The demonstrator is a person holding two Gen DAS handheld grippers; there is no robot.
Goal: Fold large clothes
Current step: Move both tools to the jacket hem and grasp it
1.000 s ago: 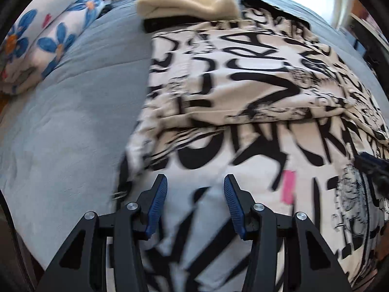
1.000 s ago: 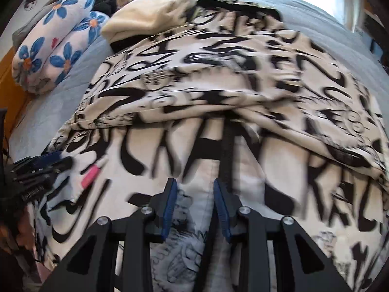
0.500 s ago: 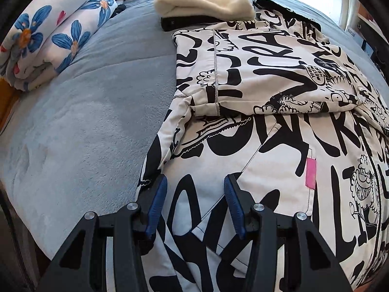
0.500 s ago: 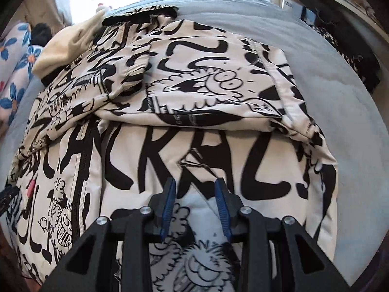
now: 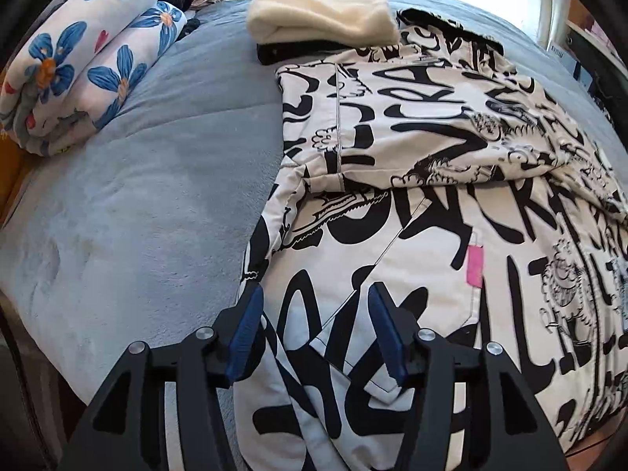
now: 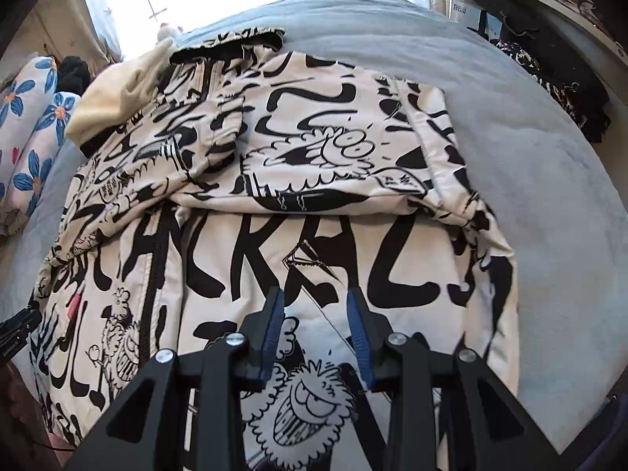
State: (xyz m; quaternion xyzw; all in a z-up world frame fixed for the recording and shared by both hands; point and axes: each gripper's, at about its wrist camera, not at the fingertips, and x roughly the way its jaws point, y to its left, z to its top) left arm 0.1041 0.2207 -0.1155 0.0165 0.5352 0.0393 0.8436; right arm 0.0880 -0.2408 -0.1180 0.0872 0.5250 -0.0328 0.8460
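Jacket (image 5: 451, 204), black-and-white graffiti print, top folded over, on grey bed (image 5: 157, 180). Left claw (image 5: 314, 329) just been opening, jaws apart over fabric; right claw (image 6: 314, 325) narrow, gripping nothing.

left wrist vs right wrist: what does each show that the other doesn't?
Left wrist only: the jacket's left edge with bare grey blanket beside it, and the left gripper, its jaws having just opened wider, empty.
Right wrist only: the jacket's right edge, a dark shelf beyond the bed, and the right gripper, open, empty.
Both: the printed jacket, cream folded garment, floral bedding.
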